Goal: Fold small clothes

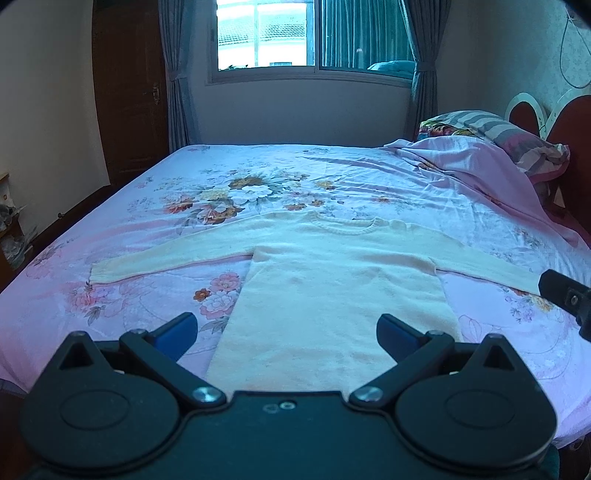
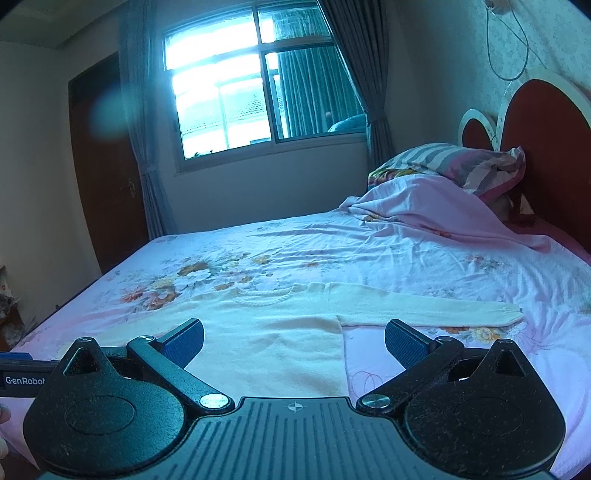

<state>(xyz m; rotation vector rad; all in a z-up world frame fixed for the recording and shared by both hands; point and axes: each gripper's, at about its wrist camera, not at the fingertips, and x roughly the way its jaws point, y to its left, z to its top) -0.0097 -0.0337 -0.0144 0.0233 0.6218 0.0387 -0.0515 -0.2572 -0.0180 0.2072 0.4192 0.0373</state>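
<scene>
A small cream knit sweater [image 1: 332, 280] lies flat on the bed, collar away from me and both sleeves spread sideways. It also shows in the right wrist view [image 2: 273, 332]. My left gripper [image 1: 286, 334] is open and empty, hovering above the sweater's lower body near the hem. My right gripper [image 2: 293, 341] is open and empty, over the sweater's right side below the right sleeve [image 2: 424, 314]. Part of the right gripper shows at the right edge of the left wrist view [image 1: 567, 295].
The bed [image 1: 147, 229] has a pink floral sheet. A bunched pink blanket [image 1: 472, 162] and striped pillow [image 1: 491, 129] lie at the right by the red headboard [image 2: 543, 140]. A window [image 1: 266, 33], curtains and a dark door [image 1: 129, 92] are beyond.
</scene>
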